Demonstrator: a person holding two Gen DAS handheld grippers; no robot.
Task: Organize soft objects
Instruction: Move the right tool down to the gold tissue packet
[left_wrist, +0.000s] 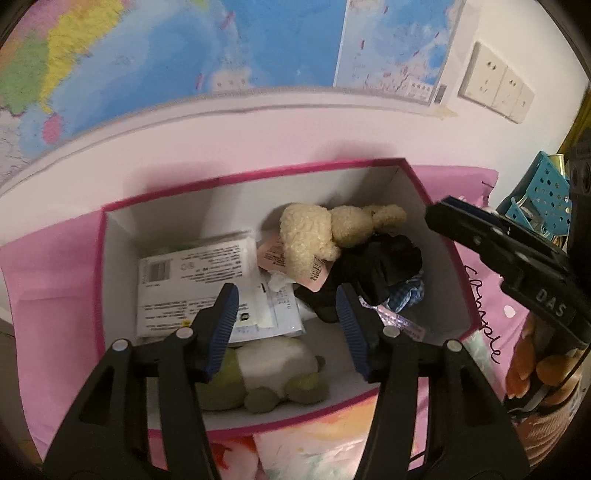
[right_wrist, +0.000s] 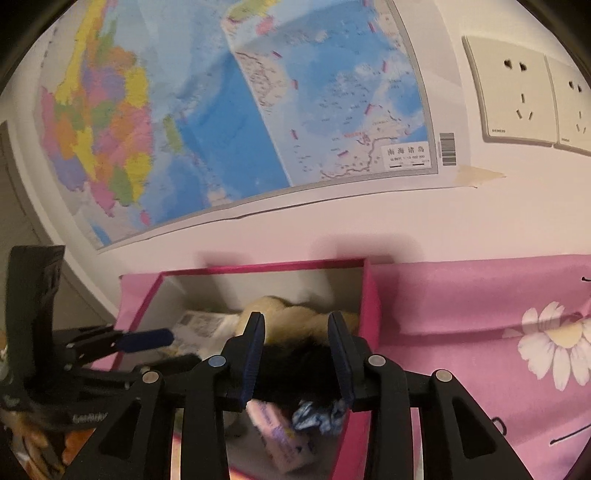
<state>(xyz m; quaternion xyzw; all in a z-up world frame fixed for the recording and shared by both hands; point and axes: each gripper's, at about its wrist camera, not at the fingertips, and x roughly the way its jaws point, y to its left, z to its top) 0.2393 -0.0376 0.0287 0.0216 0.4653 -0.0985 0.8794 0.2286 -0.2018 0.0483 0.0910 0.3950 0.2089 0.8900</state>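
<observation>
Both the left tongs (left_wrist: 288, 325) and right tongs (right_wrist: 297, 356) hang released over the pink box (left_wrist: 436, 206), gripping nothing. Cream teddy (left_wrist: 314, 236), black plush (left_wrist: 373, 273) and green toy (left_wrist: 273, 373) already sit inside. I'd lift straight up so no pad snags fur.

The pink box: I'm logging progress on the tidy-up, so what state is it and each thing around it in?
pink box: open, no lid on
cream plush bear: lying inside the box
green plush: lying inside the box
left gripper: open, empty
right gripper: open, empty
</observation>
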